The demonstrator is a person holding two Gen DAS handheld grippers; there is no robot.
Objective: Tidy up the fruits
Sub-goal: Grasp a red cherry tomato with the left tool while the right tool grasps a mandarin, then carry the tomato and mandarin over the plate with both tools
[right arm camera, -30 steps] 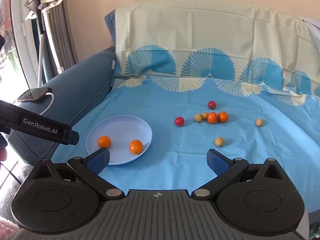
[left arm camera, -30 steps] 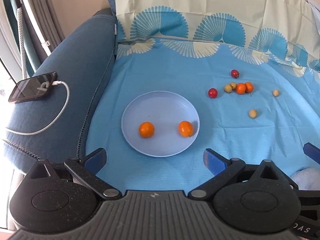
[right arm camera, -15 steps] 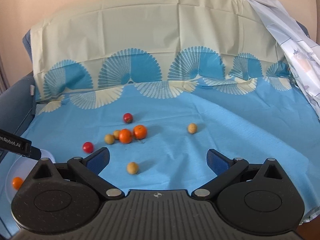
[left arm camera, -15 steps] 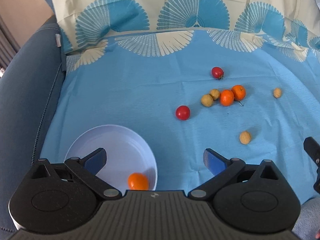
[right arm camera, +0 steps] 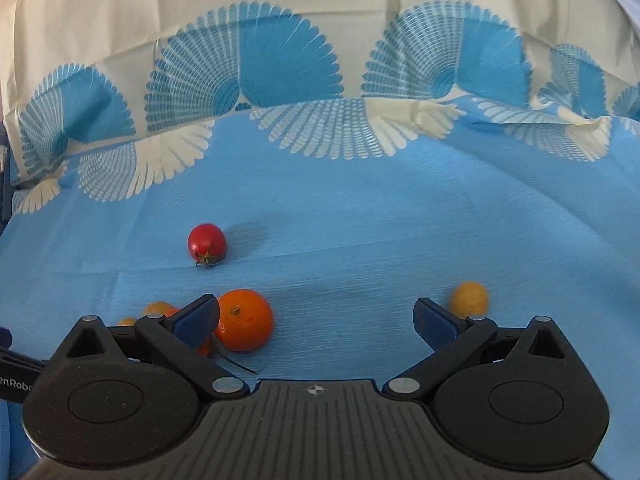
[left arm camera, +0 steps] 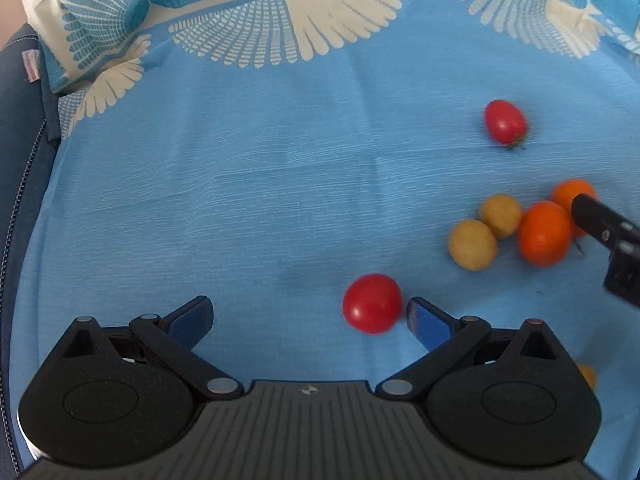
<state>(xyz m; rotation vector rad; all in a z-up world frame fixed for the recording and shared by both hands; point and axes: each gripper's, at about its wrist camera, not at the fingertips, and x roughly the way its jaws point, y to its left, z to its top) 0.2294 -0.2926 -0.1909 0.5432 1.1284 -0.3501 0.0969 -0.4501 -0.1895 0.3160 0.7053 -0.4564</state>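
Note:
Small fruits lie on a blue cloth. My left gripper is open, low over the cloth; a red cherry tomato lies between its fingers, close to the right one. A second red tomato lies farther back. Two yellow-brown fruits touch two small oranges at the right. My right gripper is open; an orange sits just inside its left finger. A red tomato lies beyond, and a yellow fruit lies by its right finger.
The cloth's cream and blue fan-patterned part rises as a backrest behind the fruits. The dark blue sofa arm runs along the left. The right gripper's black body reaches in at the right edge of the left wrist view.
Both grippers moved forward and down toward the fruit cluster. The plate with two oranges has dropped out of view. The left gripper now brackets the near red tomato; the right reached the oranges.

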